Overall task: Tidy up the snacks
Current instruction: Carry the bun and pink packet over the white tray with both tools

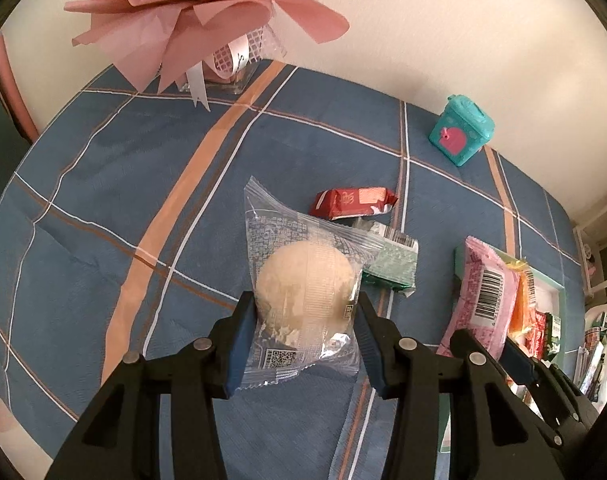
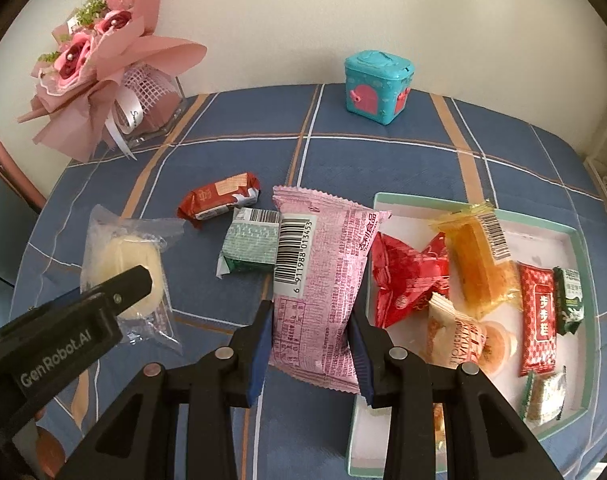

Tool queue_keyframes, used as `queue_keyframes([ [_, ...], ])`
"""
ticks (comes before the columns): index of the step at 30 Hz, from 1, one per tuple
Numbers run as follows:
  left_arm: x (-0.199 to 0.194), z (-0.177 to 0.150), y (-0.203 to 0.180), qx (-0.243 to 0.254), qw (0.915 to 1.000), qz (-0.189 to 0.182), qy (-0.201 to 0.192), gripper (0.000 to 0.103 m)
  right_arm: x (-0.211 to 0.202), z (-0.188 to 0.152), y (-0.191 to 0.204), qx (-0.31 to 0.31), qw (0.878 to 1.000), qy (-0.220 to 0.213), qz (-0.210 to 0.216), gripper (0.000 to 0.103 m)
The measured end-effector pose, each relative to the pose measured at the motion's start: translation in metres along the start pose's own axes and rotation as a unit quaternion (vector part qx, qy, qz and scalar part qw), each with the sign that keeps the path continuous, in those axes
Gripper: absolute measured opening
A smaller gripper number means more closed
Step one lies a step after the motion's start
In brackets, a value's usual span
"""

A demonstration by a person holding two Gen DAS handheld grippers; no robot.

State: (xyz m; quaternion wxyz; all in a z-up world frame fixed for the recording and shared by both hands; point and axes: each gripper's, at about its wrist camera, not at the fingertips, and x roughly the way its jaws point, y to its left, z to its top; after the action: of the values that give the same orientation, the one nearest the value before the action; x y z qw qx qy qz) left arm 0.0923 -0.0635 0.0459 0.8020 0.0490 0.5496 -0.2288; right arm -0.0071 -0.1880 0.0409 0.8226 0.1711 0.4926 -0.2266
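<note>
Holding one snack in each claw, I keep both packets clear of the worktop (image 2: pixel 343 152) so each can be carried to the tray (image 2: pixel 579 240) without dragging across the checked cloth. My left claw (image 1: pixel 305 344) is closed narrowly on the clear packet (image 1: pixel 303 292) with the round pale cake, its blue pads pressing the wrapper at both sides of the cake. My right claw (image 2: pixel 311 356) is closed on the lower part of the pink packet (image 2: pixel 323 272), which stands up between the pads with its barcode facing the camera. The tray lies to the right of the pink packet and already holds several snacks, among them a red packet (image 2: pixel 407 276) and an orange one (image 2: pixel 475 264), so free space appears mainly along its near left edge. A dark red bar (image 2: pixel 219 196) and a green packet (image 2: pixel 249 248) still lie on the cloth between my two claws. The teal tin (image 2: pixel 379 84) and the bouquet (image 2: pixel 95 68) stand at the far edge, well apart from the likely path.
</note>
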Motion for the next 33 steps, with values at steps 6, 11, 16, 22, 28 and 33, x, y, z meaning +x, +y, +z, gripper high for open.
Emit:
queue_keyframes([
  [6, -0.006, 0.000, -0.010, 0.007, 0.9999, -0.002, -0.009, 0.050, -0.010, 0.001, -0.012, 0.014, 1.000, -0.001, -0.004, 0.039],
  [11, -0.010, -0.003, -0.033, 0.028, 0.9995, -0.005, -0.015, 0.050, -0.020, 0.003, -0.034, 0.036, 0.999, -0.006, -0.010, 0.039],
  [16, -0.014, -0.011, -0.072, 0.067, 0.9973, -0.022, -0.018, 0.050, -0.028, 0.002, -0.064, 0.065, 0.998, -0.005, -0.018, 0.039],
  [22, -0.016, -0.028, -0.123, 0.120, 0.9917, -0.042, -0.019, 0.050, -0.035, 0.001, -0.108, 0.104, 0.994, -0.008, -0.034, 0.039],
  [28, -0.018, -0.042, -0.162, 0.163, 0.9850, -0.051, -0.020, 0.050, -0.043, -0.007, -0.161, 0.163, 0.985, -0.007, -0.050, 0.039],
  [33, -0.021, -0.052, -0.189, 0.197, 0.9783, -0.061, -0.024, 0.050, -0.050, -0.013, -0.195, 0.201, 0.978, -0.010, -0.056, 0.039],
])
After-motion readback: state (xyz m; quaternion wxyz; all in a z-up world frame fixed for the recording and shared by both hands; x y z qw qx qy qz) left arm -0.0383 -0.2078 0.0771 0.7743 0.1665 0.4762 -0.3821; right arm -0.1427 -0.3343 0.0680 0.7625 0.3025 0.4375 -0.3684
